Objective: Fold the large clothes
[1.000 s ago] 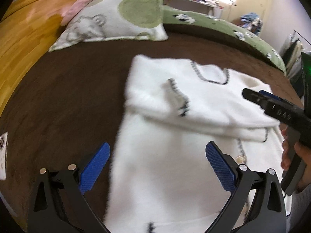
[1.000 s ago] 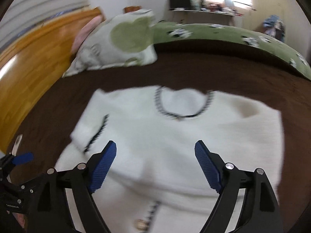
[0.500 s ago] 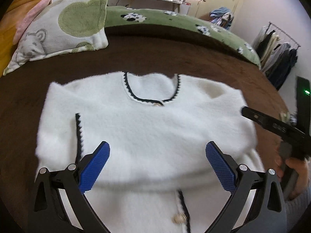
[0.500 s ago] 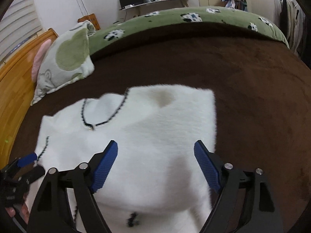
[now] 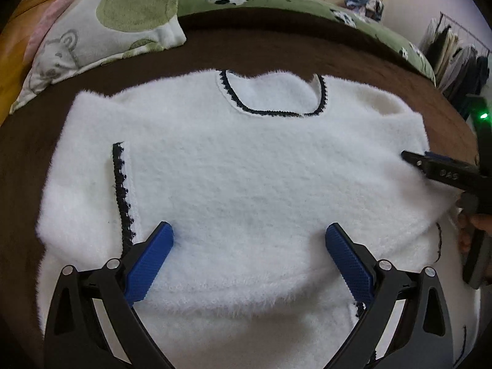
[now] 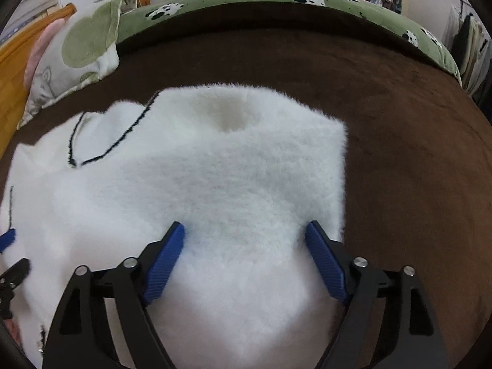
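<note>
While spread wide at the bottom of the left wrist view, left gripper grasps nothing, blue pads apart over the lower middle of the fluffy white sweater. In the right wrist view, right gripper likewise released, pads parted above the sweater's right portion near its straight right edge; whether the tips press into the pile cannot be told. Seen also at the right edge of the left wrist view, right gripper reaching in over the sweater's right side, with a hand behind it and a green light above.

Sweater flat across the centre of the left wrist view, neckline with dark trim at upper centre, a dark scalloped trim strip running down at left, sleeves folded in over the body. Beneath it, brown bed cover, filling the right half of the right wrist view. Upper left: patterned pillow with green patches, against a wooden headboard. Along the top, green blanket with dark spots. Far upper right, hanging clothes.
</note>
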Tool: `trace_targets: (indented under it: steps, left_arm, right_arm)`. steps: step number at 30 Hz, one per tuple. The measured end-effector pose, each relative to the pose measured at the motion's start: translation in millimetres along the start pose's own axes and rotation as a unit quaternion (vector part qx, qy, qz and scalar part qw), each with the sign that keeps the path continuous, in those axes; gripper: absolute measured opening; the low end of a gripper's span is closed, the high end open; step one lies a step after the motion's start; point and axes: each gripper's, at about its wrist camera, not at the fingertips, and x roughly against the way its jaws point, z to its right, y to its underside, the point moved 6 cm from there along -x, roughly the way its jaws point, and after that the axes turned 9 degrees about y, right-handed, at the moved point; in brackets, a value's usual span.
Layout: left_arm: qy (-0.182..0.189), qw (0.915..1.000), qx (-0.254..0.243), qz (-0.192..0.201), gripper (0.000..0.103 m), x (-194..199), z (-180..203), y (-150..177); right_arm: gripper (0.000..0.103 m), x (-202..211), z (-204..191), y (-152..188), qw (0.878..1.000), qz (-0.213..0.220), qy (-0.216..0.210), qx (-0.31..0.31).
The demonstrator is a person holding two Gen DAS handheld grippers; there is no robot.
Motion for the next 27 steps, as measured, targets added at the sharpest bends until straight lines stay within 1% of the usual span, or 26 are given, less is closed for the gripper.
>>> trace_targets:
  steps: [4,8,14,17,19,20,21,22,24,25,27]
  left_arm:
    - [-0.007,0.9998,0.003,0.019,0.098,-1,0,2]
    - [-0.01,0.9997,0.001,0.02,0.098,-2,2,2]
    - [-0.012,0.9997,-0.001,0.022,0.098,-3,3,1]
    - [-0.016,0.9996,-0.004,0.021,0.098,-2,3,1]
    - [-0.02,0.9998,0.0,0.01,0.097,-2,3,-1]
    - [-0.02,0.9998,0.005,-0.002,0.097,-1,3,-4]
    - [-0.017,0.9998,0.009,-0.01,0.097,0,3,-6]
    - [-0.006,0.9996,0.02,-0.017,0.097,5,3,-11]
    - [0.011,0.9991,0.039,-0.013,0.097,17,1,-16]
    - [0.013,0.9988,0.047,-0.009,0.097,27,0,-20]
    - [0.014,0.999,0.043,-0.001,0.097,51,3,-27]
  right_arm:
    - [0.088,-9,-1,-3,1.0,-0.003,0.015,0.004]
    - [0.089,-9,-2,-2,1.0,0.006,0.017,0.003]
    - [0.088,-9,-1,-4,1.0,0.008,0.017,0.001]
    - [0.089,-4,-2,-3,1.0,0.01,0.025,0.004]
    - [0.089,4,-3,-4,1.0,0.006,0.026,0.001]
    - [0.089,8,-3,-5,1.0,0.002,0.023,-0.004]
    - [0.089,16,-2,-5,1.0,-0.001,0.006,-0.016]
    - [0.089,21,-2,-6,1.0,-0.001,-0.001,-0.025]
    - [0.089,43,2,-8,0.999,0.006,-0.01,-0.044]
    - [0.089,52,3,-8,0.999,0.009,-0.011,-0.046]
    - [0.089,81,6,-5,0.999,0.016,-0.018,-0.046]
